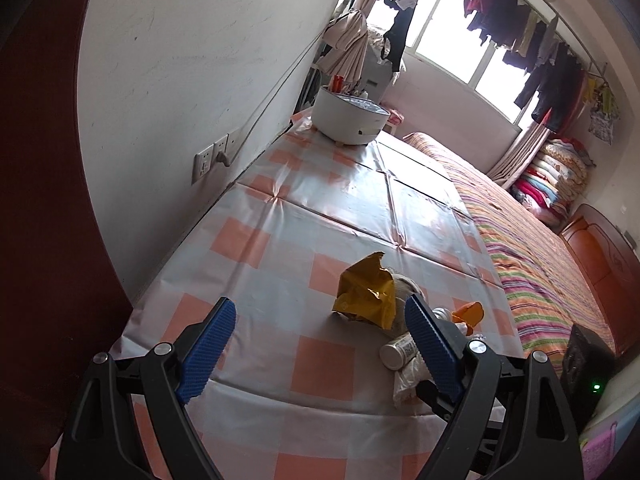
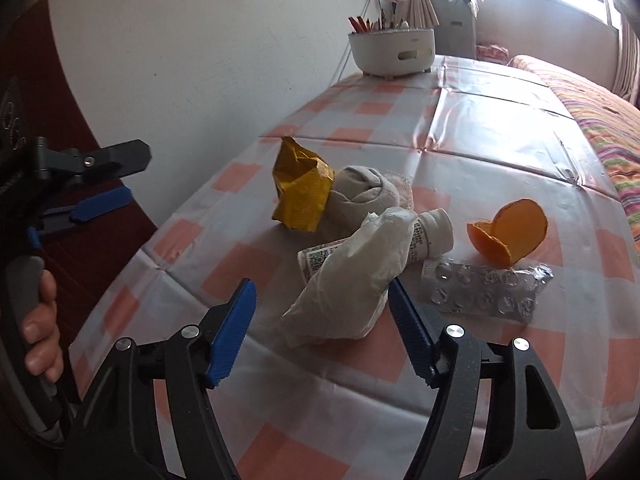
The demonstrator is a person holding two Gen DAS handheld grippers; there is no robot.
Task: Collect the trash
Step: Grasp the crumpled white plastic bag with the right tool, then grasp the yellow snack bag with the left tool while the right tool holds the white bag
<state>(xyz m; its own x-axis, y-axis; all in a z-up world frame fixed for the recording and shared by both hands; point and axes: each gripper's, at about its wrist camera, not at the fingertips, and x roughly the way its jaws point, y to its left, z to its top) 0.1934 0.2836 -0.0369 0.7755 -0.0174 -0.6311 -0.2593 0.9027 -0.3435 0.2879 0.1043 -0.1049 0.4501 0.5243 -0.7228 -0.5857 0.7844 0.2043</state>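
Both jaws spread wide, nothing held. Right hand-held gripper [image 2: 322, 312] low over the checked table [image 2: 500, 136], crumpled white plastic bag [image 2: 352, 280] lying between its fingertips. Just beyond: small labelled bottle [image 2: 430, 236] on its side, yellow foil wrapper [image 2: 302, 190], grey balled sock [image 2: 364, 194]. Ahead to the right: empty blister pack [image 2: 486, 290], orange peel [image 2: 508, 234]. Left hand-held gripper [image 1: 320, 328] aimed at the wrapper, short of it. Bag likely featherweight, soft, slick; pinch the bunched middle. Wrapper crinkly, light; take by the torn top. Bottle apt to roll.
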